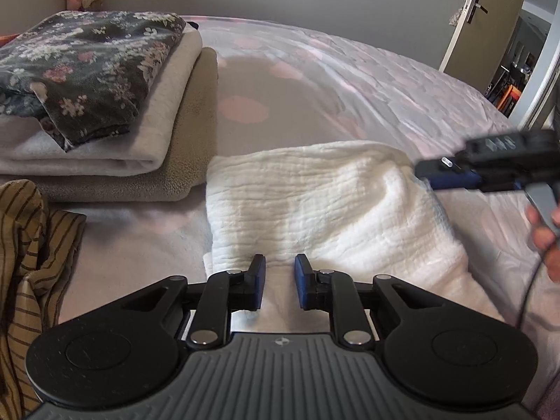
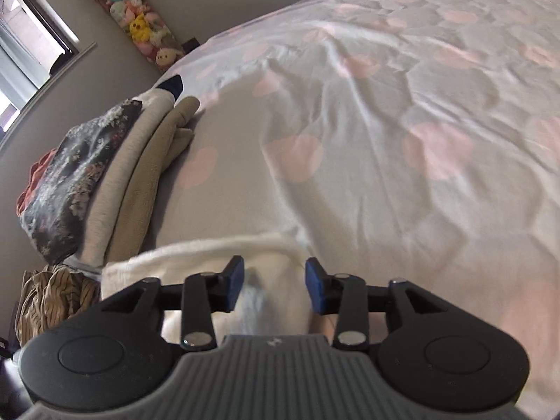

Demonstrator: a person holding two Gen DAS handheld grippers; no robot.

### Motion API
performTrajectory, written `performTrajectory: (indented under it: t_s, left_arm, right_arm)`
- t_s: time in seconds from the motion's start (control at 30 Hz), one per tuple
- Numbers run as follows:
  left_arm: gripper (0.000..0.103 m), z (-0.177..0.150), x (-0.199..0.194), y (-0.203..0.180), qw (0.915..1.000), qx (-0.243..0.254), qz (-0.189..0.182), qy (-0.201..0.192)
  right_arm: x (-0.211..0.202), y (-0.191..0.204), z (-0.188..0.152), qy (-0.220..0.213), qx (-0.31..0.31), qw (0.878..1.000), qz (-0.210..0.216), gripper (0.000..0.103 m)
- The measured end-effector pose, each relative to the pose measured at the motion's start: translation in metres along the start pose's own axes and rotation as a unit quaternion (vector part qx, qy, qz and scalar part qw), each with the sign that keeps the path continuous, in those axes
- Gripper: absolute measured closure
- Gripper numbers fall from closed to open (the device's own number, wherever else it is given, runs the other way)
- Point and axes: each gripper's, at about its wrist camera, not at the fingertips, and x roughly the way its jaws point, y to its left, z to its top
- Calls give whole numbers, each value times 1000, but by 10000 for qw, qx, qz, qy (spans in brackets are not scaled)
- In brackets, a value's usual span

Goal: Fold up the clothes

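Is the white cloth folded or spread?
Folded: the white cloth lies doubled into a compact block on the bed, its rounded fold edge facing the far side.

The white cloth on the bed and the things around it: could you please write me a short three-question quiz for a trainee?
1. True or false: the floral garment lies on top of the folded stack.
2. In the right wrist view, what shows in the gap between the fingers of the right gripper? A) the white cloth B) a plush toy C) a door handle
3. Fill in: in the left wrist view, the crumpled striped garment lies to the ___ of the white cloth.

Key: 1 true; 2 A; 3 left.
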Motion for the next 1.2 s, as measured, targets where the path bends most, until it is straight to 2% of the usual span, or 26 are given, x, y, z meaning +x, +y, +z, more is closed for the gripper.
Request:
performTrajectory:
  t_s: [0.07,0.13,0.23,0.4,0.47,0.57,0.7,0.93,1.0,1.1,1.13,1.17,1.2]
  left_arm:
    - [80,4,-8,-4,10000,42,25,6]
    - [74,10,-12,-13,9997,210,-43,102]
    - [73,25,-9,-35,9965,735,-112,379]
    - [70,57,3,-75,9849,1545,-211,745]
    - [61,70,12,-93,9790,1796,-289,916]
    - [61,84,33,-124,9624,2394,-235,1259]
    - [61,98,66,-160,9352,3056,-122,1785]
    - [57,111,123,-203,8952,3533,46,2716]
    - [54,109,141,-208,8894,3523,189,2908]
    - [53,103,166,-212,8793,3534,514,3152]
    - [57,102,171,-211,8778,3534,592,3178]
    - [64,102,173,-209,8798,3481,637,3173]
    - [66,101,175,-207,8817,3433,678,3165]
  right_arm:
    - [-24,-5,-13,-84,-70,9999,-52,57]
    - [-41,-13,-29,-59,-132,9998,-157,47]
    - [-58,-21,-55,139,-218,9995,-197,46]
    - [-64,-29,-89,503,-283,9982,-129,46]
    - [-62,-29,-96,646,-364,9972,-105,46]
    - [-63,-28,-101,767,-490,9959,-23,46]
    - [-62,-24,-101,900,-558,9942,205,46]
    - [-46,-23,-103,1185,-497,9906,469,48]
    - [-41,-25,-103,1235,-456,9898,550,49]
    - [-38,-28,-105,1270,-394,9887,686,56]
    - [-38,-28,-106,1271,-391,9886,708,61]
    - [-38,-28,-107,1251,-398,9888,712,64]
    - [-39,-27,-108,1230,-405,9890,716,73]
